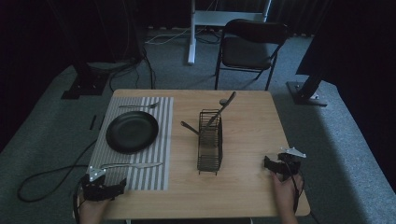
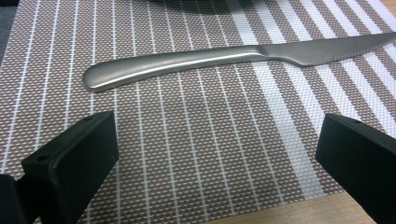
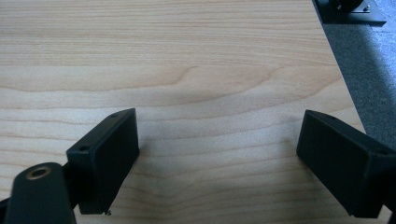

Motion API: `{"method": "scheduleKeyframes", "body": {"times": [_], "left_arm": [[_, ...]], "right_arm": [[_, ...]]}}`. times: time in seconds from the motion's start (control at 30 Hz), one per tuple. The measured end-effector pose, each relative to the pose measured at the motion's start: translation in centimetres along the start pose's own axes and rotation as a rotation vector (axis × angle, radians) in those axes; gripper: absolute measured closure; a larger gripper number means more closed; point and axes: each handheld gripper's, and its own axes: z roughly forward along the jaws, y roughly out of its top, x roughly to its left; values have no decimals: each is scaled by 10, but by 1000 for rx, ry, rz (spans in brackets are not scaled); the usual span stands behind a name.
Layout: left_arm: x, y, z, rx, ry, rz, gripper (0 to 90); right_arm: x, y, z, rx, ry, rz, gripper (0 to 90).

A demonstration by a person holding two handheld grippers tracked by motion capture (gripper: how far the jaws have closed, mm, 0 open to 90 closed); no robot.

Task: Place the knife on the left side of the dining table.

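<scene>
So far the knife (image 2: 233, 58) and fork (image 1: 138, 106) flank the plate (image 1: 132, 131); both the left gripper (image 2: 219, 154) and right gripper (image 3: 217, 158) gape empty, spoons left in the wire caddy (image 1: 209, 147).

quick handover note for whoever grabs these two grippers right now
Left gripper: open, holding nothing, low over the striped placemat, just short of the knife.
Right gripper: open, holding nothing, above bare table near its right edge.
Laid out: black plate on the placemat, fork beyond it, knife on its near side.
Left, probably: two utensils stand in the wire caddy at mid-table.
</scene>
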Motion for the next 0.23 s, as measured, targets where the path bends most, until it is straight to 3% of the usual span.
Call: {"method": "scheduleKeyframes", "body": {"times": [0.23], "left_arm": [[-4, 0, -1, -6, 16, 20, 0]], "right_arm": [[0, 0, 0, 0, -1, 1, 119]]}}
